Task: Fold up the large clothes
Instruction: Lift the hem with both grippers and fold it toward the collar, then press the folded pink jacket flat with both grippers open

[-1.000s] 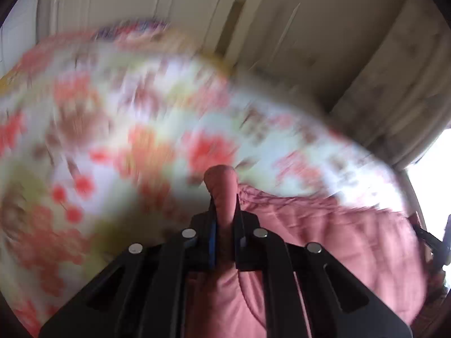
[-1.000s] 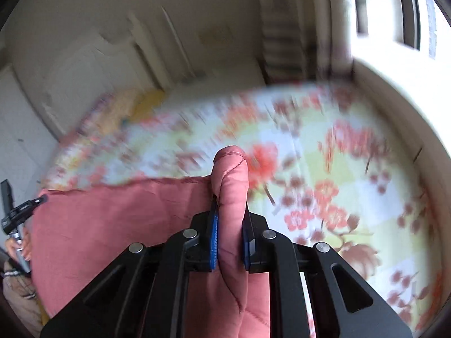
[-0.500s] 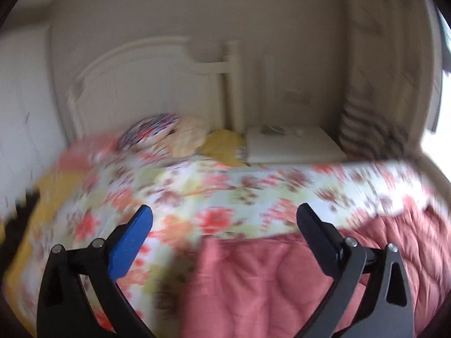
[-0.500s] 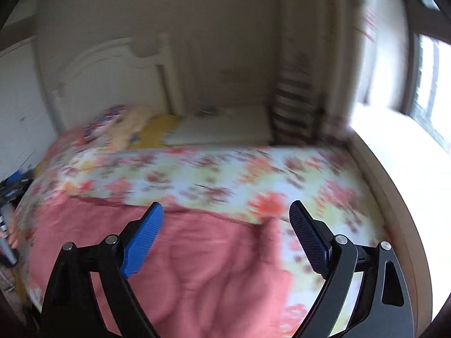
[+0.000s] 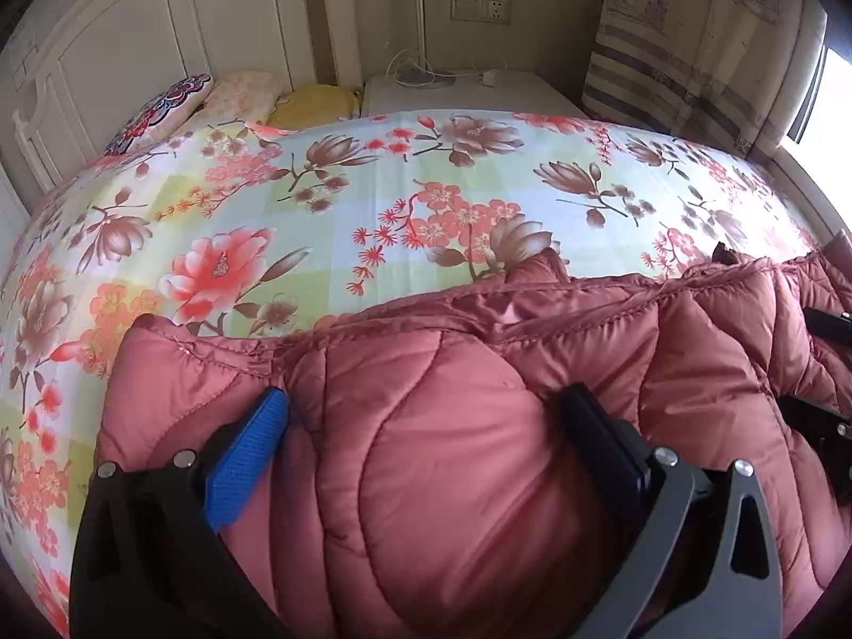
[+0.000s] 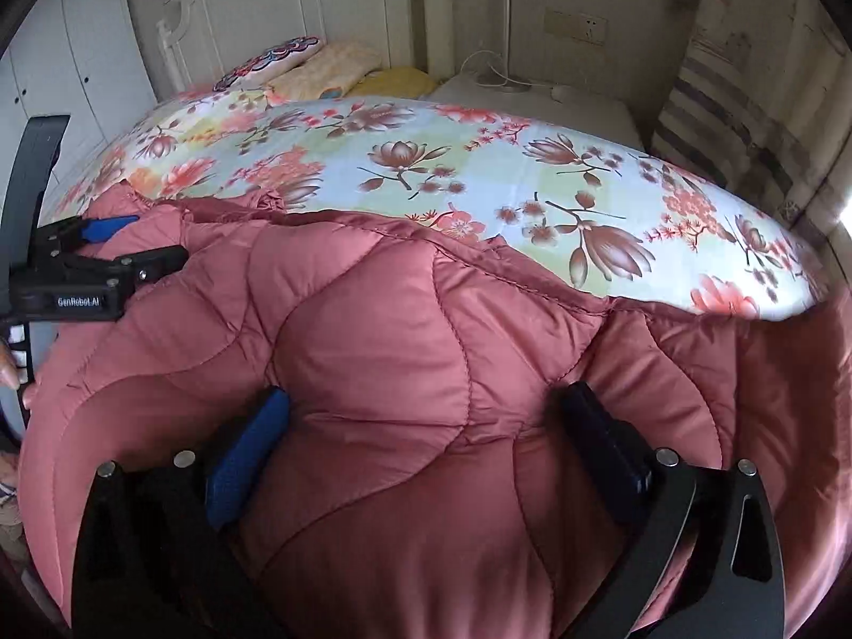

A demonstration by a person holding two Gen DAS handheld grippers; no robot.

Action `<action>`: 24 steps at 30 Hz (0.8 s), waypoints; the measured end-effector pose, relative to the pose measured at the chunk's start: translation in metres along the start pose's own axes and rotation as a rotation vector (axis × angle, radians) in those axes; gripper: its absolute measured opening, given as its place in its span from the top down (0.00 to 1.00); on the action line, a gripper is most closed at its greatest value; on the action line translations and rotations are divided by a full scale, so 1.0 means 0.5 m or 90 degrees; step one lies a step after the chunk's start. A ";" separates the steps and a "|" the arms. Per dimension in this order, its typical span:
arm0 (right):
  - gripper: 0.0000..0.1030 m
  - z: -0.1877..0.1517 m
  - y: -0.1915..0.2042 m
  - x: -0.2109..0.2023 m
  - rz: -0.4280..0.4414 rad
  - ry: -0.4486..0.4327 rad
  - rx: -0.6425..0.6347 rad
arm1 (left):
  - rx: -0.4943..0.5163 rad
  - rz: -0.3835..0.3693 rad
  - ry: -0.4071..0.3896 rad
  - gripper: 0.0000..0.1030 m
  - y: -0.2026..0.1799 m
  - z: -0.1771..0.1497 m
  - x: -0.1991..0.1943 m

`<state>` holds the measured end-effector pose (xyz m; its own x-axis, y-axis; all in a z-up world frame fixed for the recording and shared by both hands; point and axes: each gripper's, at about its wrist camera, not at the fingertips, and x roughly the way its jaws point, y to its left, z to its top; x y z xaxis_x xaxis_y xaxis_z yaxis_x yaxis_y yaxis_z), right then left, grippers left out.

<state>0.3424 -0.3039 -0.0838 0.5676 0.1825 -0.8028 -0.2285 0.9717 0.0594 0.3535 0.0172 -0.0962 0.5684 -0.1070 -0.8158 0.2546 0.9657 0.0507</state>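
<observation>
Both the left tool and the right tool, whose jaws are opening, gape wide over the pink quilted coat on the bed; pinch 1 thin seamed edge each, not puffy panels.

Both wrist cameras look steeply down, close over the puffy quilted pink coat. Toward twelve o'clock both share the floral-sheeted bed and white panelled headboard.

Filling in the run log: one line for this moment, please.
step: fold | left gripper: open over coat | right gripper: opening, over coat | coat on bed
</observation>
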 end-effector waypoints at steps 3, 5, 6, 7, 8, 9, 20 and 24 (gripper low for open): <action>0.04 -0.003 0.003 0.005 0.000 -0.006 0.000 | 0.003 0.011 -0.009 0.02 -0.006 -0.008 0.000; 0.04 -0.005 -0.004 0.006 0.014 -0.007 0.010 | 0.000 0.005 -0.007 0.02 -0.007 -0.007 -0.003; 0.04 -0.002 -0.002 0.009 0.018 -0.007 0.013 | -0.002 0.001 -0.006 0.02 -0.007 -0.006 -0.004; 0.04 -0.001 -0.005 0.011 0.022 -0.007 0.015 | -0.003 -0.002 -0.005 0.02 -0.005 -0.003 -0.003; 0.04 -0.004 0.000 0.006 0.023 -0.008 0.015 | -0.004 -0.003 -0.004 0.02 -0.005 -0.004 -0.002; 0.04 -0.005 0.002 0.006 0.023 -0.009 0.016 | -0.004 -0.004 -0.004 0.02 -0.004 -0.003 -0.004; 0.05 0.009 -0.025 -0.091 -0.059 -0.064 0.063 | -0.004 -0.004 -0.005 0.02 -0.004 -0.004 -0.003; 0.05 0.025 -0.075 -0.137 -0.129 -0.092 0.079 | -0.004 -0.004 -0.005 0.02 -0.003 -0.004 -0.003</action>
<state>0.3222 -0.3511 -0.0236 0.7003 -0.0064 -0.7138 -0.0057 0.9999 -0.0145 0.3506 0.0163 -0.0962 0.5725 -0.1154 -0.8117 0.2531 0.9666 0.0411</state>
